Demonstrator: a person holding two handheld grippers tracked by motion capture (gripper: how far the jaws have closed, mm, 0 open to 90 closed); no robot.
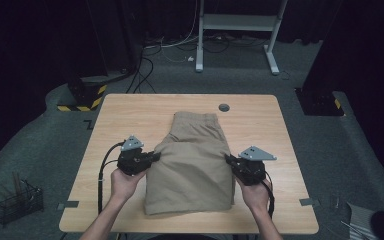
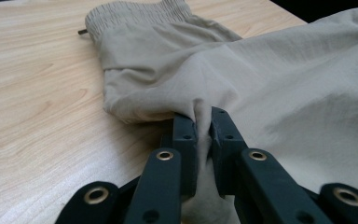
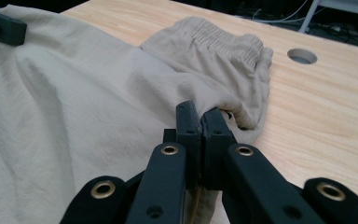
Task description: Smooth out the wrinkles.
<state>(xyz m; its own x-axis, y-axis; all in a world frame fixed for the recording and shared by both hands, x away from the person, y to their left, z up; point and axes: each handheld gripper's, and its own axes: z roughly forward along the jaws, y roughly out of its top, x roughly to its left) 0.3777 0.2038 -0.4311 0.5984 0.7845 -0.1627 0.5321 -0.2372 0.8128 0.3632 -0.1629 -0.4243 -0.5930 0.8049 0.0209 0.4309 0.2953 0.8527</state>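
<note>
Left gripper (image 2: 204, 122): jaws pinch a fold at the shorts' left edge.
Right gripper (image 3: 201, 116): jaws pinch the right edge.
Shorts (image 1: 192, 160): tan, mid-table, waistband far.
Table (image 1: 130, 112): pale wood, round hole (image 1: 224, 107) near the far edge.
Room: dark, grey carpet, cables, white stand (image 1: 240, 22) behind.

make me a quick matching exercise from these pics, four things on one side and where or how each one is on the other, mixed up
Things:
1. left gripper
2. right gripper
3. shorts
4. round hole

Places or states:
A. in the tabletop beyond the waistband
B. spread out mid-table
C. shut on the shorts' left edge in the high view
D. shut on the shorts' right edge in the high view

Pairs: 1-C, 2-D, 3-B, 4-A
</note>
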